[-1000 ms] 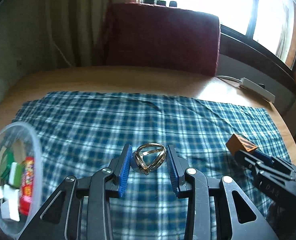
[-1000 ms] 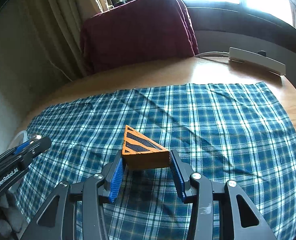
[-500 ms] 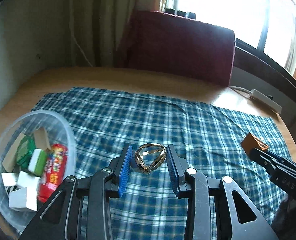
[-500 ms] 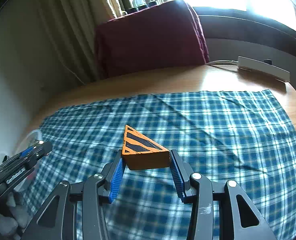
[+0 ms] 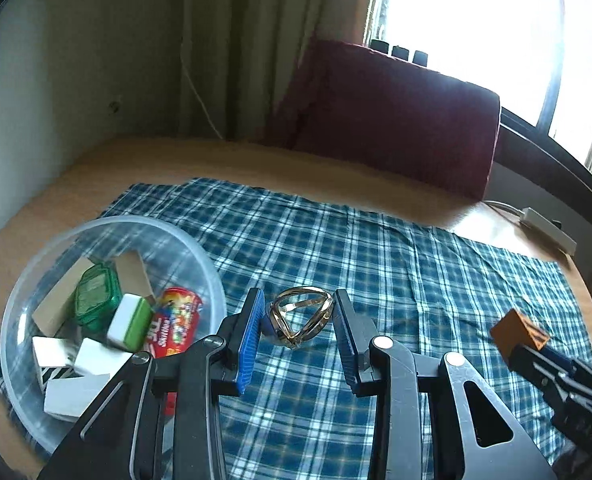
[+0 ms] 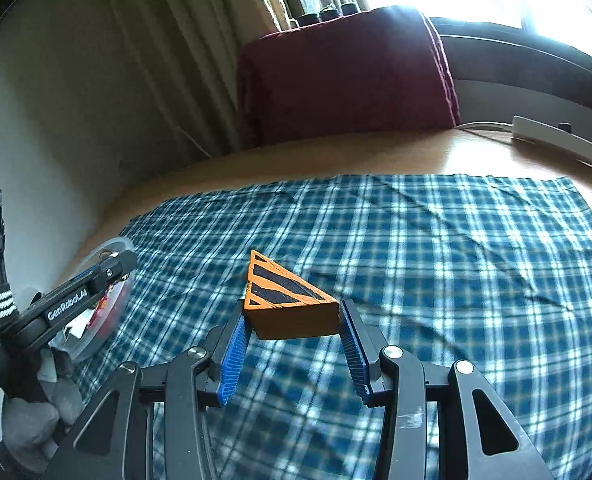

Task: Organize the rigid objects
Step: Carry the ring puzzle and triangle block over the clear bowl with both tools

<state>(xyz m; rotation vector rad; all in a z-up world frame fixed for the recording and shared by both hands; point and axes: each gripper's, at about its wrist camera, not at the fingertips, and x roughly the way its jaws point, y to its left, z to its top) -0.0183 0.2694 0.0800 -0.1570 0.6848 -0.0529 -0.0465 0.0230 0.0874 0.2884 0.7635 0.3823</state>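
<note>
Your left gripper grips the wire puzzle, right gripper the orange wedge; next, drop both into the clear bowl.

A bowl of items sits on the cloth's left.

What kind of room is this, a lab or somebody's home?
Most likely a home: a wooden table under a checked cloth stands by a curtained window, with a maroon cushion against the sill.
</note>
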